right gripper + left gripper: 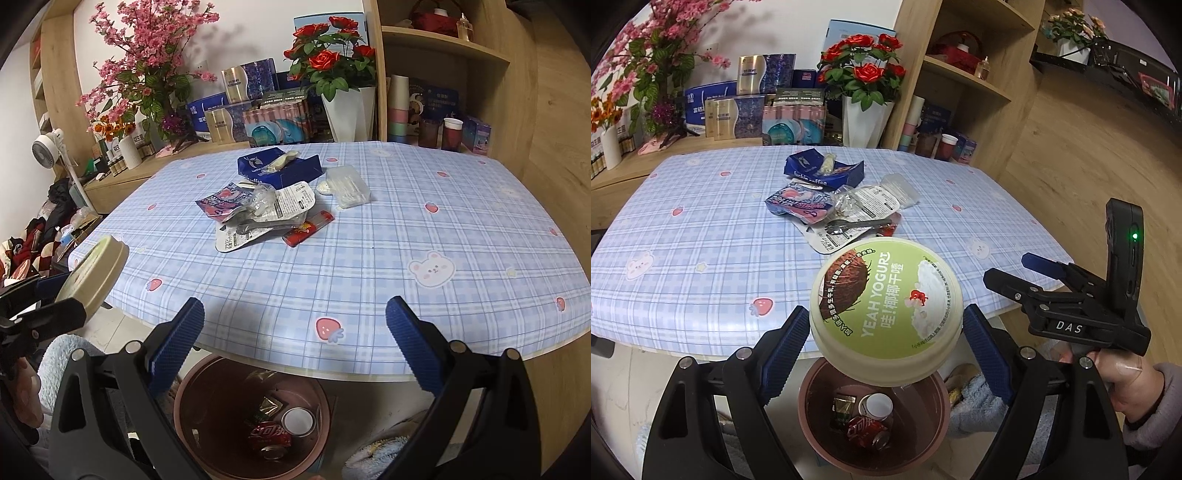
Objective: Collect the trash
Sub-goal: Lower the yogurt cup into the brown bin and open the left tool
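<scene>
My left gripper [886, 332] is shut on a round cream yogurt tub [886, 314] with a green lid, held above a brown trash bin [812, 417] on the floor. The tub also shows at the left of the right wrist view [98, 269]. The bin [184, 402] holds a red cola can [269, 435], a white lid and a wrapper. My right gripper [295, 332] is open and empty over the table's near edge; it shows in the left wrist view [1012, 273]. A pile of wrappers [258, 206] and a blue box [280, 166] lie mid-table.
The table [406, 229] has a blue plaid cloth. A clear plastic box [347, 184] and a red packet [308, 227] lie by the pile. Flower vases, boxes and wooden shelves [443, 48] stand behind. A fan [48, 146] and clothes are at the left.
</scene>
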The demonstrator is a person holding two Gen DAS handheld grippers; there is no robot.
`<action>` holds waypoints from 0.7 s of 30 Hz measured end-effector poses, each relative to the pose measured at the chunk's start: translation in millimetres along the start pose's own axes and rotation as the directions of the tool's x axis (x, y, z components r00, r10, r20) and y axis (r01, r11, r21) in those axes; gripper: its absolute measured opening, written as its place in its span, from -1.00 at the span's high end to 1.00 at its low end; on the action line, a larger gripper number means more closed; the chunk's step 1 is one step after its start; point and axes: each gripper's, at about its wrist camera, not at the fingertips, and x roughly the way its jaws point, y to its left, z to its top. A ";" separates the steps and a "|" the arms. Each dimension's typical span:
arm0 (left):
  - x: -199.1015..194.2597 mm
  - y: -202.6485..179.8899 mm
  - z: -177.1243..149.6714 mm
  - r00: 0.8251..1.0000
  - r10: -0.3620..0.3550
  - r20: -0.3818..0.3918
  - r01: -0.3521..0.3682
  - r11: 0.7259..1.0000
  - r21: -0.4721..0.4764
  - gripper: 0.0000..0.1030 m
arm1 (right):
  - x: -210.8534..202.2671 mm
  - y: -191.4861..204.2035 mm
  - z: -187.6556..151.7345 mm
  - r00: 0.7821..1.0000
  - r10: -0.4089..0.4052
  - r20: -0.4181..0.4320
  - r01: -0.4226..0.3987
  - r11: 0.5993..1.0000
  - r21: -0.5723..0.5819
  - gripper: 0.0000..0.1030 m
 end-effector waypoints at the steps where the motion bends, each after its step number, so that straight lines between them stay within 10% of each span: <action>1: 0.1 -0.2 -0.1 1.000 -0.001 -0.002 0.001 1.000 0.002 -0.61 | 0.3 -0.4 -0.1 1.000 -0.001 0.000 0.001 1.000 0.000 -0.89; 21: -5.0 5.7 0.4 0.999 0.032 0.043 -0.031 0.999 -0.014 -0.78 | -1.1 -0.1 -2.6 1.000 -0.027 -0.003 0.027 1.000 -0.004 -0.89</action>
